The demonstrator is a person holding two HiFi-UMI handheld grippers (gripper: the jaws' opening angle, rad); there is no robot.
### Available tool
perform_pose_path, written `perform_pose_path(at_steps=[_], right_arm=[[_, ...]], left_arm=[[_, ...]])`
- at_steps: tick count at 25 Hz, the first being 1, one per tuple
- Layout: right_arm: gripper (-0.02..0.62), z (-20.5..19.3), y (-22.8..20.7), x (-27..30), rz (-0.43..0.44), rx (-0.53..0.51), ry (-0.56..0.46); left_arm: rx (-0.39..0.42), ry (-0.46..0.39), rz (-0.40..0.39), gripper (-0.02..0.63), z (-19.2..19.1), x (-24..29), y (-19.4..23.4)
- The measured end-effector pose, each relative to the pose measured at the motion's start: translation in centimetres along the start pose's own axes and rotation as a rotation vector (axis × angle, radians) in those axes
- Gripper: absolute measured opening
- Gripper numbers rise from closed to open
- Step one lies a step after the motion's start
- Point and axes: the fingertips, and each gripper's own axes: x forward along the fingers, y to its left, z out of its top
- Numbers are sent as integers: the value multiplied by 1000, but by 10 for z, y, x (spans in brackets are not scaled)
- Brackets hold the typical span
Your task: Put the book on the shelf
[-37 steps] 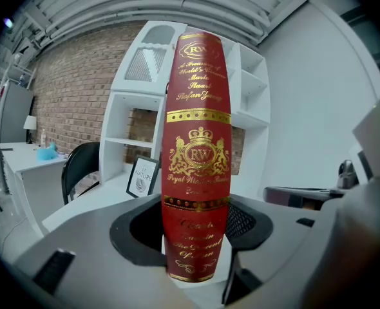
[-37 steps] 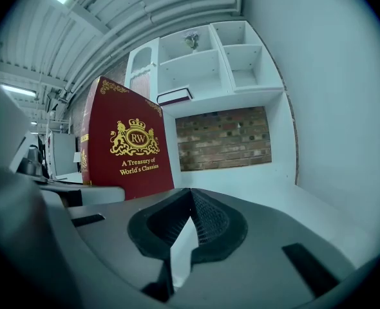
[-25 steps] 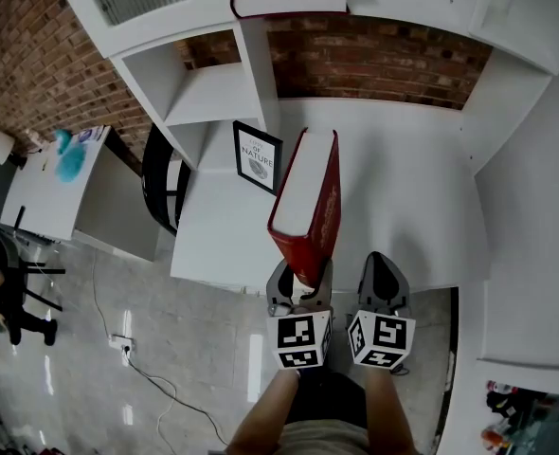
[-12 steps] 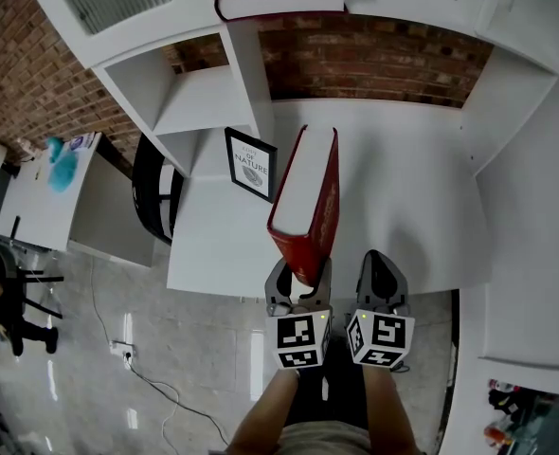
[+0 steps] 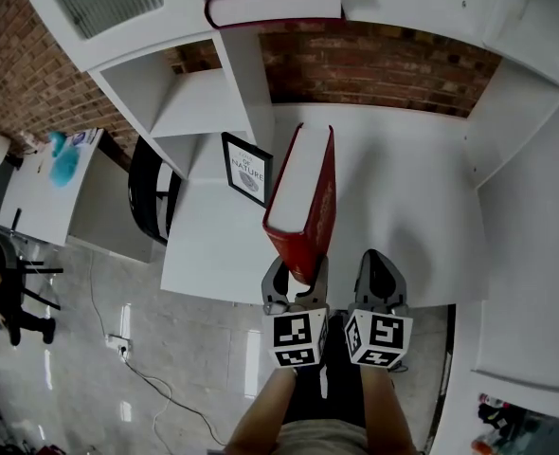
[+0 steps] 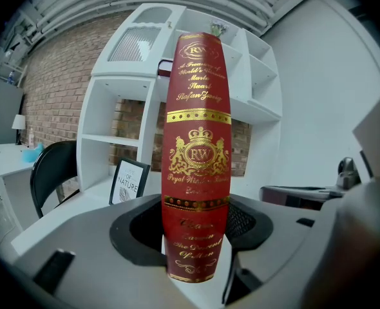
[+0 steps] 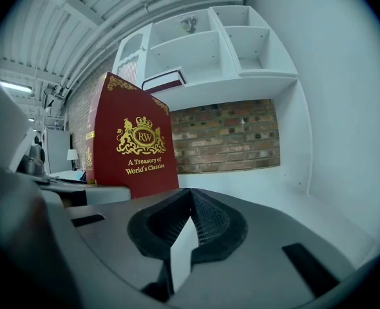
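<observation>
Presently: red book (image 5: 303,197), one, upright, its lower end clamped between the jaws of the left gripper (image 5: 297,278), over the near edge of the white desk (image 5: 403,188). Right gripper (image 5: 379,278) just beside it, jaws pressed together on nothing. Framed print (image 5: 246,169) stands left of the book, at the foot of the white shelf unit (image 5: 194,102). A second book (image 5: 275,8) lies flat on an upper shelf.
</observation>
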Motion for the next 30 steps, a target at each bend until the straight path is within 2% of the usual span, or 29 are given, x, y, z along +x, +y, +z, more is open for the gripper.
perform_pose_path(at_steps=[8,20,30], right_arm=[[15,14,-27,34,41,-27,-2],[15,36,-46,81,119,-38,-12],[15,37,-59,102,167,-37,-1]], left_arm=[[-6,0,58,245,9,38,-7],[-23,-7,118,245,20,85,-12],[-32,13,156,245,20,114,-15]])
